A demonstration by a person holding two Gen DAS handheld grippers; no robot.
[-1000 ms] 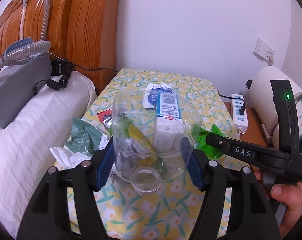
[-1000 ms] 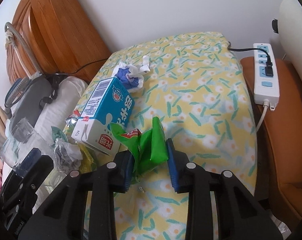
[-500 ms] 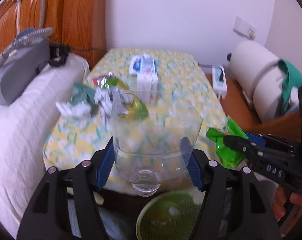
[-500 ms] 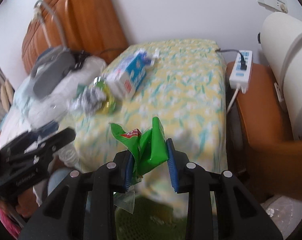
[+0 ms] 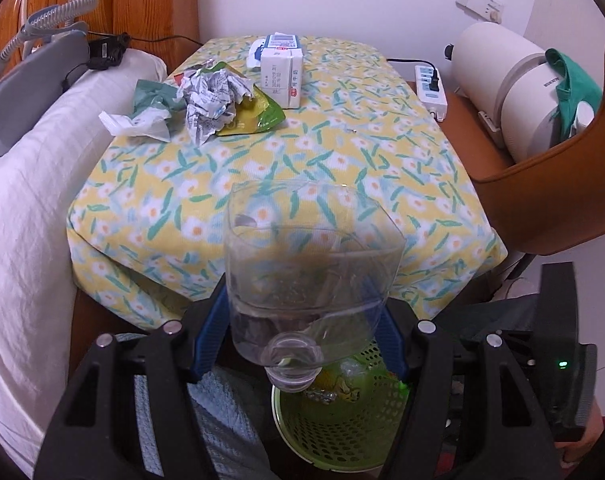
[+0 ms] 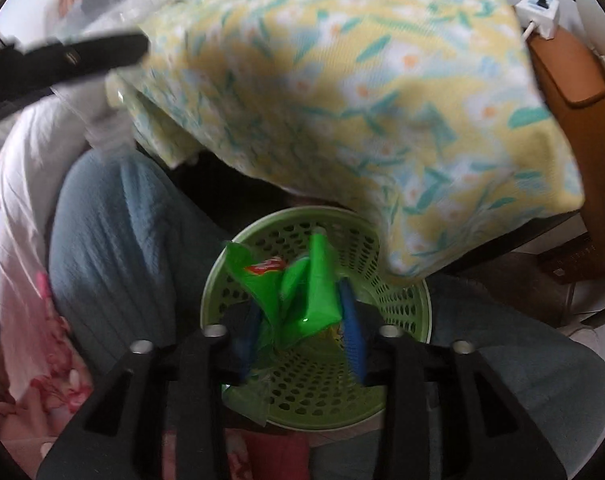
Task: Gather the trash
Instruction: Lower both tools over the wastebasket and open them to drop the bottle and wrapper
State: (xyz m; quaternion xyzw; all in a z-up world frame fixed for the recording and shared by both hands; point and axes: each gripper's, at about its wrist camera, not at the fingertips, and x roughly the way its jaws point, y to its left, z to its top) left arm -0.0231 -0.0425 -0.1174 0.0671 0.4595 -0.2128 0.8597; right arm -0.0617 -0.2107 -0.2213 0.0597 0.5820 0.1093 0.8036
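Left wrist view: the left gripper [image 5: 302, 332] has its jaws pinching a clear plastic bottle [image 5: 310, 264], the green basket [image 5: 342, 424] at six o'clock beneath. Right wrist view: the right gripper [image 6: 300, 340], jaws spreading apart, green wrapper [image 6: 298, 292] loose between them, right over the basket [image 6: 414, 304].

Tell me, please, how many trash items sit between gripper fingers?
2: a clear plastic bottle top in the left gripper; a crumpled green wrapper between the right gripper's opening jaws.
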